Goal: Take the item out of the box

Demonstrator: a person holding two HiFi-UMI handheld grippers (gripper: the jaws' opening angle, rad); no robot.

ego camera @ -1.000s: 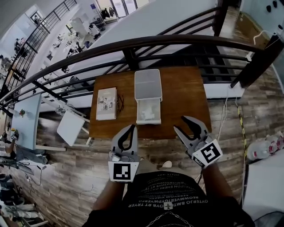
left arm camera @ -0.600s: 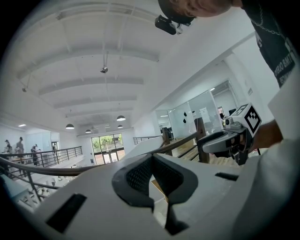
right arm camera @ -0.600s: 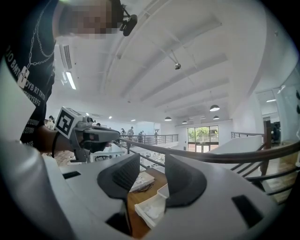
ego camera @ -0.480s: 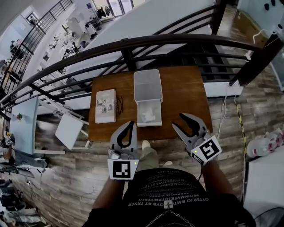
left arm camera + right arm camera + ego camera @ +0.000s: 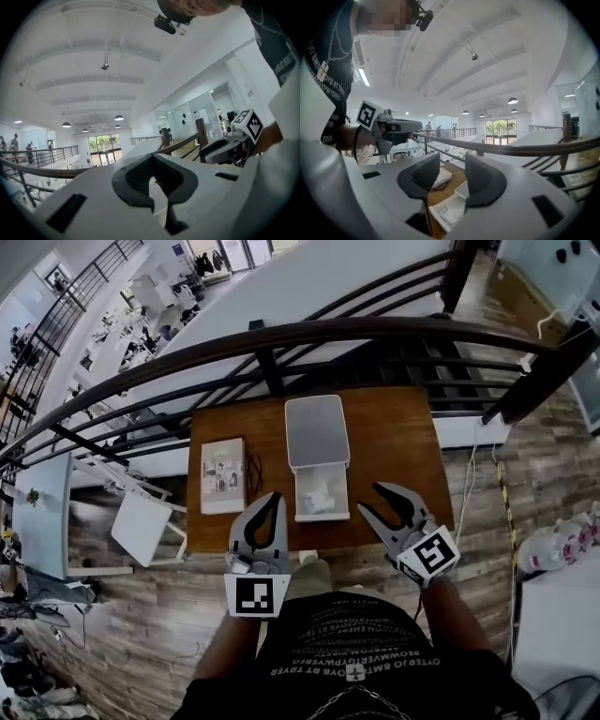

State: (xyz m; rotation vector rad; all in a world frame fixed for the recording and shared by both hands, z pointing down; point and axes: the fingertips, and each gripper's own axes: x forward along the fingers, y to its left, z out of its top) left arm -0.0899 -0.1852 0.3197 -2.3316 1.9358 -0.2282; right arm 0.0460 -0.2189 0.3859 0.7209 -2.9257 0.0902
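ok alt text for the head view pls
An open white box with a pale item inside sits on a wooden table, a booklet beside it. A person holds the left gripper shut and the right gripper open, both empty and short of the box.

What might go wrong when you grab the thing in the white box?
The box sits right at the near edge of the table, so a tug on the item could drag it off. The left gripper is shut and apart from the box, so nothing steadies it. The right gripper, open, might catch the box wall instead of the low-lying item.
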